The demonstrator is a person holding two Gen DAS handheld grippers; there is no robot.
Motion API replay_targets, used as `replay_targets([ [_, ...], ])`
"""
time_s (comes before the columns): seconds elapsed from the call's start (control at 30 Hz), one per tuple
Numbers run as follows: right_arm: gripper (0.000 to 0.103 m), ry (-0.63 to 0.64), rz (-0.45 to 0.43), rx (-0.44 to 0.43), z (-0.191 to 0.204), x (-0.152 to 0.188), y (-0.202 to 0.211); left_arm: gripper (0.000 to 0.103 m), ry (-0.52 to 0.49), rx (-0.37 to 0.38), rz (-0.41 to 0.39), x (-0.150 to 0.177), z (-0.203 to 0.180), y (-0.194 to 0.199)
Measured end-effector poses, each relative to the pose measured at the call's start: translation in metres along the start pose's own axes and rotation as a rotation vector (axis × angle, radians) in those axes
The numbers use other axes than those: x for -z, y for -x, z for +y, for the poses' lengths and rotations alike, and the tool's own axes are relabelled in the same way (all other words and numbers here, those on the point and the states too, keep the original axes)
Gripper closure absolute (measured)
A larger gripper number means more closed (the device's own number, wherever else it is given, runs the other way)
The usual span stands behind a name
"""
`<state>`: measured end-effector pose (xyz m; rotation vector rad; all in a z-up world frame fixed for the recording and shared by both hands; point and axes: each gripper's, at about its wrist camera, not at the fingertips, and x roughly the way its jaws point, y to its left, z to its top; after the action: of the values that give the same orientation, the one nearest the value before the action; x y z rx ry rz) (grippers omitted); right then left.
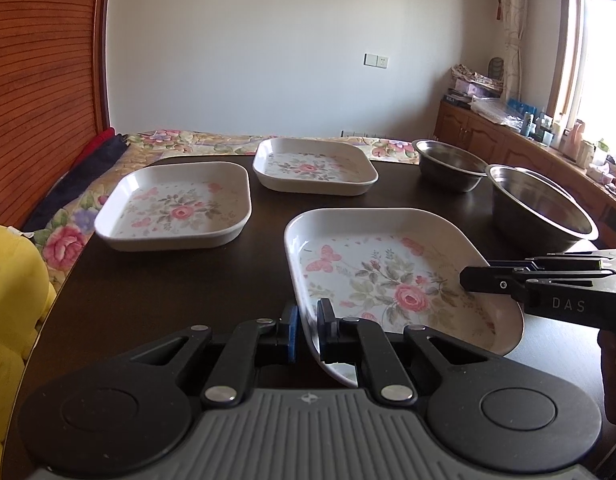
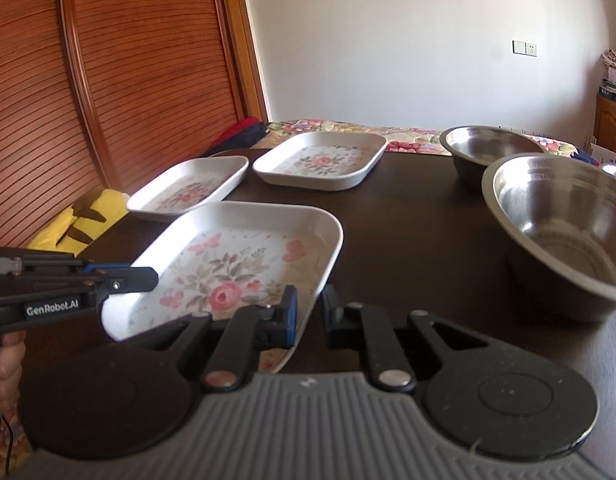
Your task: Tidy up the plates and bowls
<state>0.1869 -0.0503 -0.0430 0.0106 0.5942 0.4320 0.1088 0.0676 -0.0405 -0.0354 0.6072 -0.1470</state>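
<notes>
Both the left tongs (image 1: 306, 330) and right tongs (image 2: 310, 316) grip opposite rims of the nearest floral plate (image 1: 392, 280). Beyond them, two plates and steel bowls remain unstacked on the tabletop (image 1: 195, 280).

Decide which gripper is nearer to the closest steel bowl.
Right. The right gripper straddles the near plate's rim on the side facing the steel bowl; the left gripper straddles the plate's opposite rim, farther from the bowl.

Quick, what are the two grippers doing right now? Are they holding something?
Left gripper: shut on the near floral plate, jaws either side of its rim.
Right gripper: shut on the same plate's opposite rim.
</notes>
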Motion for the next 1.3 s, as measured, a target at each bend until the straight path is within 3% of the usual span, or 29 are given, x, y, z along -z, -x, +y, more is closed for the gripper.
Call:
replay_targets([
  [0.57,0.088,0.007,0.016,-0.028,0.025,0.025,0.021,0.092,-0.025,-0.027,0.019,0.03,-0.001,0.036],
  [1.3,0.086,0.005,0.027,-0.041,0.031,0.033,0.023,0.092,-0.017,-0.037,0.04,0.04,0.002,0.037],
])
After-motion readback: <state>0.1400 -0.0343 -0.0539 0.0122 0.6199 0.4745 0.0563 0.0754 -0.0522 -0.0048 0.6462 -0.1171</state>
